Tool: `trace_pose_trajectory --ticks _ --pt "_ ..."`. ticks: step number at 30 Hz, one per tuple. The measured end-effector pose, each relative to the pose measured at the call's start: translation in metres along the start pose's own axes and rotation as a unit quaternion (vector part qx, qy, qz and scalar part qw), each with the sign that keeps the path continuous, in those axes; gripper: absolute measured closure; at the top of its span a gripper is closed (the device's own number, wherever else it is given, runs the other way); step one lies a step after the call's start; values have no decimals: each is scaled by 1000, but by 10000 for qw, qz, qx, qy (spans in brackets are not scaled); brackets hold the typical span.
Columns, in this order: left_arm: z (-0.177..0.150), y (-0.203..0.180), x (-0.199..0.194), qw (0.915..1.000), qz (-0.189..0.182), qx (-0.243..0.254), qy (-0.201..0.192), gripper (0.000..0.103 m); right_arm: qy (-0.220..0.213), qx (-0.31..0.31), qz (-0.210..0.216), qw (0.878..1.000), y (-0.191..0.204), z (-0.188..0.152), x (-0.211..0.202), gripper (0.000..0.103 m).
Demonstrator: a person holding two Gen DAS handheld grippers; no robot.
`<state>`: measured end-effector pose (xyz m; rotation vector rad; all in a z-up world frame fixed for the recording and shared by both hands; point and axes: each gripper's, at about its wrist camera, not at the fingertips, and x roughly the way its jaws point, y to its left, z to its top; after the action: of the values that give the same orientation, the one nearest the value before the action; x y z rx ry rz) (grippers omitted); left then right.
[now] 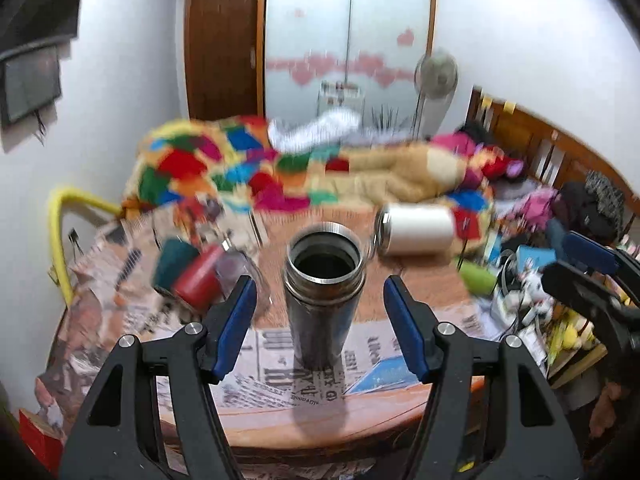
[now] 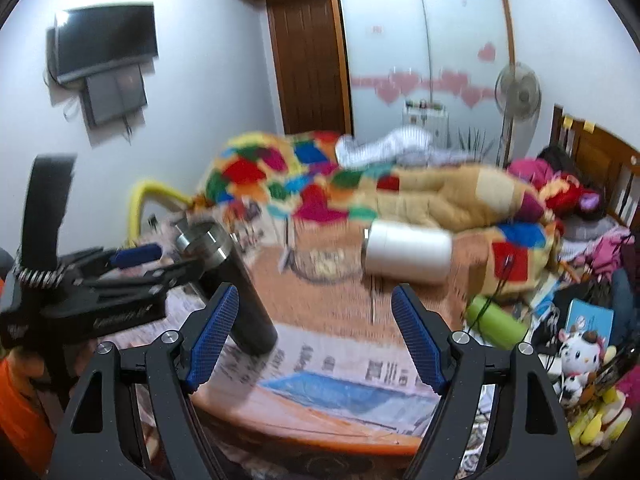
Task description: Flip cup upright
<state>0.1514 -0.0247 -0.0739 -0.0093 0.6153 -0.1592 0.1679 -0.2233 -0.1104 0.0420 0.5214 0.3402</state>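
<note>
A dark steel cup point(image 1: 322, 292) stands upright on the newspaper-covered table point(image 1: 280, 420), mouth up. My left gripper point(image 1: 320, 304) is open, its blue pads on either side of the cup and clear of it. In the right wrist view the same cup point(image 2: 232, 292) stands at the left, with the left gripper point(image 2: 132, 272) beside it. My right gripper point(image 2: 316, 332) is open and empty over the table's middle. A white cup point(image 1: 416, 230) lies on its side at the far right; it also shows in the right wrist view point(image 2: 406, 254).
A red cup point(image 1: 198, 280) and a teal one point(image 1: 172, 264) lie at the left. A green object point(image 2: 496, 320) sits off the table's right edge among toys. A bed with a colourful blanket point(image 1: 240, 168) lies behind the table.
</note>
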Motion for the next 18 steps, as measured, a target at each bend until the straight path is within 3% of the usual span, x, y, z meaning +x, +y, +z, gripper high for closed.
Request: trace_pose_trajectory --ticks 6,11,14,16,18 --pt "5 5 -99 9934 129 -134 -1135 35 -913 -49 106 9958 25 18 -66 27" --pt "-2 6 -153 9840 224 -132 -1761 31 -1471 -174 138 9889 48 22 -103 27" --pt "-8 5 -172 9793 299 -116 -2001 22 -1640 -206 153 9861 58 19 -114 26" --pt "-13 4 -181 9765 372 -118 -2118 10 -1689 -226 135 9853 62 17 -116 24" --pt "-17 4 -187 9745 442 -114 -2195 6 -1720 -256 82 9847 66 15 -117 21"
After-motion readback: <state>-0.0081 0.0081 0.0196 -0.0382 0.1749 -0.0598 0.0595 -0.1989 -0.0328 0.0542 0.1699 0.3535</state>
